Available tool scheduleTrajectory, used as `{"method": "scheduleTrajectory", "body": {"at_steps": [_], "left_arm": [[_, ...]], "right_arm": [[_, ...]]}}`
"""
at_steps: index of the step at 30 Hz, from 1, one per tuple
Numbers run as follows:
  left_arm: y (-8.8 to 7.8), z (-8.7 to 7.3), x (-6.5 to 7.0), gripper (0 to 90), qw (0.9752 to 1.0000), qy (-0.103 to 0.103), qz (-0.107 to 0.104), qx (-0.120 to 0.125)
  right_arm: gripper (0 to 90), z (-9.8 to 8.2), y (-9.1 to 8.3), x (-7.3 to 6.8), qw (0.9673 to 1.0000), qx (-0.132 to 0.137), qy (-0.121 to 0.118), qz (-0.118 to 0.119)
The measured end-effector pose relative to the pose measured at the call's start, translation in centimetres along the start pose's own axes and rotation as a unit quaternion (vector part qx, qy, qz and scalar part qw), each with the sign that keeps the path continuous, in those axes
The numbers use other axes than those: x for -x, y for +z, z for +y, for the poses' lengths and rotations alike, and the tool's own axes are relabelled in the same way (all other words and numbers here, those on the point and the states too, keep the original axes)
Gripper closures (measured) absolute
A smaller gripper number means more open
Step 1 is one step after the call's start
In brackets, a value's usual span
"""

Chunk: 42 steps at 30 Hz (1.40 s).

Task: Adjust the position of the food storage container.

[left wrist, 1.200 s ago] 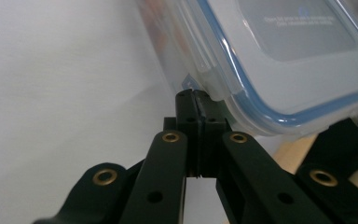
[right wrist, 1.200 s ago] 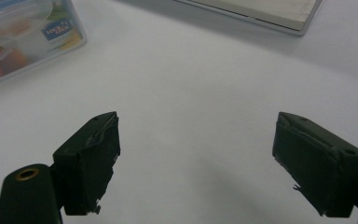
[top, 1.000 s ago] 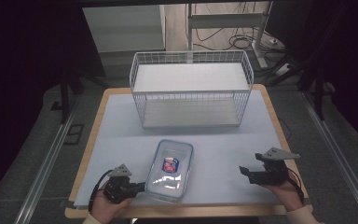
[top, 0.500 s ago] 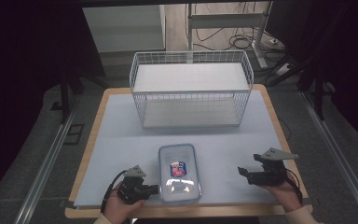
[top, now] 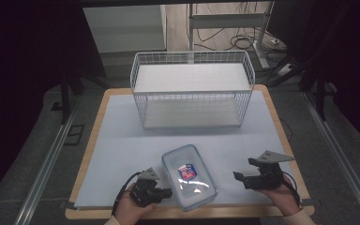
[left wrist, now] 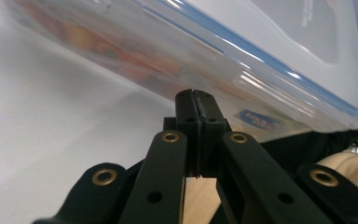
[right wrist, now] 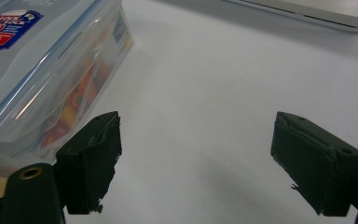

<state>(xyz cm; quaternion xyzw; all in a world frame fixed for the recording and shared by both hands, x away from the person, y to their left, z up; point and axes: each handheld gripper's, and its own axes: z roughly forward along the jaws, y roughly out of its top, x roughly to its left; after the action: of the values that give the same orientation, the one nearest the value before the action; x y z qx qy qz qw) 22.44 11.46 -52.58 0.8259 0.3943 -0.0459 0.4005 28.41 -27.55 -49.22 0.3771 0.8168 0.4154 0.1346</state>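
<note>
Container [top: 189,176] lies between both hand-held grippers, left [top: 168,192] closed.

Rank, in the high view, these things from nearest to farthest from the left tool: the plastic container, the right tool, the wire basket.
1. Plastic container: right beside the left tool.
2. Right tool: across the container, near edge.
3. Wire basket: at the table's far side.
</note>
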Motion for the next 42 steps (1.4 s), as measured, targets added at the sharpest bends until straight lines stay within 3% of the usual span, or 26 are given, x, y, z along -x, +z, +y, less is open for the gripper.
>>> {"method": "scheduleTrajectory", "body": {"at_steps": [13, 23, 31, 42], "left_arm": [[2.0, 1.2, 2.4, 90.0, 0.9986, 0.043, -0.030, -0.013], [5.7, 3.6, 5.1, 90.0, 0.9955, 0.074, -0.058, -0.016], [7.8, 5.4, 6.2, 90.0, 0.9951, 0.081, -0.056, -0.004], [10.4, 7.8, 7.0, 90.0, 0.9961, 0.082, -0.028, 0.013]], "right_arm": [[16.4, -0.1, -0.1, 0.6, 0.9999, -0.001, 0.010, -0.008], [16.4, -0.2, -0.7, 1.5, 0.9995, 0.009, 0.023, -0.022], [16.4, -0.3, -1.5, 2.5, 0.9982, 0.022, 0.040, -0.039], [16.4, -0.5, -2.6, 4.1, 0.9947, 0.038, 0.067, -0.068]]}}
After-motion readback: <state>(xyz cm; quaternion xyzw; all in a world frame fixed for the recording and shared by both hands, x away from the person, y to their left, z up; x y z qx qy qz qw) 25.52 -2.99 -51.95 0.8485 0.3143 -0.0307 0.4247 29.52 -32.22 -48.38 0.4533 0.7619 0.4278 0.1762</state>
